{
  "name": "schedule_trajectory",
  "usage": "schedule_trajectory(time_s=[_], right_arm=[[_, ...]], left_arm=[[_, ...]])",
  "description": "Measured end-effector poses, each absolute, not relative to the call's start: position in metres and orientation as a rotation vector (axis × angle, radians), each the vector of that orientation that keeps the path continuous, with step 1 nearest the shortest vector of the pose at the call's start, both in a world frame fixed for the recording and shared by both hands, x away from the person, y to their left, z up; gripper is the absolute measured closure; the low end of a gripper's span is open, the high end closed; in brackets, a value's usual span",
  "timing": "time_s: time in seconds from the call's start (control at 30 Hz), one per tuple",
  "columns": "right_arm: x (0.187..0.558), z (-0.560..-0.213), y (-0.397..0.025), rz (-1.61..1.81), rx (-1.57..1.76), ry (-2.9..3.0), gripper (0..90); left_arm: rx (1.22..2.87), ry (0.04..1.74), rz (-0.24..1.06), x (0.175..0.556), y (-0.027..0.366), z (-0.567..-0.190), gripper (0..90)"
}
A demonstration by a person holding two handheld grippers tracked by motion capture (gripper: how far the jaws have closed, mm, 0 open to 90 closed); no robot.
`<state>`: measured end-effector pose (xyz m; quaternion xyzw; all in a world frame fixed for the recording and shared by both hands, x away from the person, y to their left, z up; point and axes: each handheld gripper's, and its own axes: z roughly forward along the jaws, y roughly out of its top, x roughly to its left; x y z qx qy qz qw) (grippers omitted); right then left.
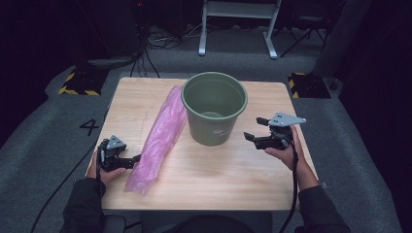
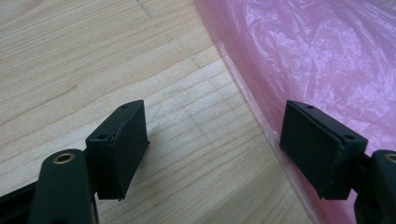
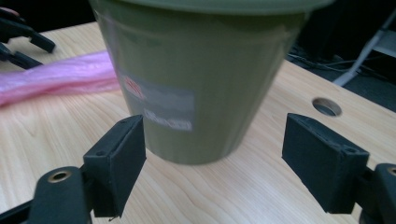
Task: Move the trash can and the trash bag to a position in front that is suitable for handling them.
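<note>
On the wooden counter point(image 1: 204, 170) a green bucket point(image 1: 214, 109) stands upright toward the far side, approx. centre, w/ a pale label low on its wall. A long pink plastic bag point(image 1: 158, 141) lies flat just left of it, running from beside the bucket's rim down toward the near-left edge; whether bag & bucket touch is hard to tell. The left gripper point(image 1: 132, 161) sits low at the bag's near end, jaws spread, 1 jaw over bare wood and the other over the bag's edge in the left gripper view point(image 2: 215, 144), nothing pinched. The right gripper point(image 1: 252, 130) is held just right of the bucket, jaws spread & pointing at its lower wall; in the right gripper view point(image 3: 212, 154) the bucket point(image 3: 196, 84) sits between the 2 jaws but beyond them, not gripped.
</note>
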<state>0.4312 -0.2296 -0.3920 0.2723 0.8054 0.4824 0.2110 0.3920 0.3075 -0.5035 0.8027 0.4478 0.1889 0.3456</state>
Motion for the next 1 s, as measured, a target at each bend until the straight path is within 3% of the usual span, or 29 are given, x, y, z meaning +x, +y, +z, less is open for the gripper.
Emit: schedule_trajectory(time_s=[0.57, 1.0], right_arm=[[0.425, -0.344, -0.176, 1.389, 0.500, 2.250, 20.8], [0.437, -0.342, -0.135, 1.408, 0.370, 2.369, 22.5]], left_arm=[[2.084, 1.162, 0.490, 0.392, 0.308, -0.504, 23.1], [2.084, 1.162, 0.487, 0.392, 0.308, -0.504, 23.0]])
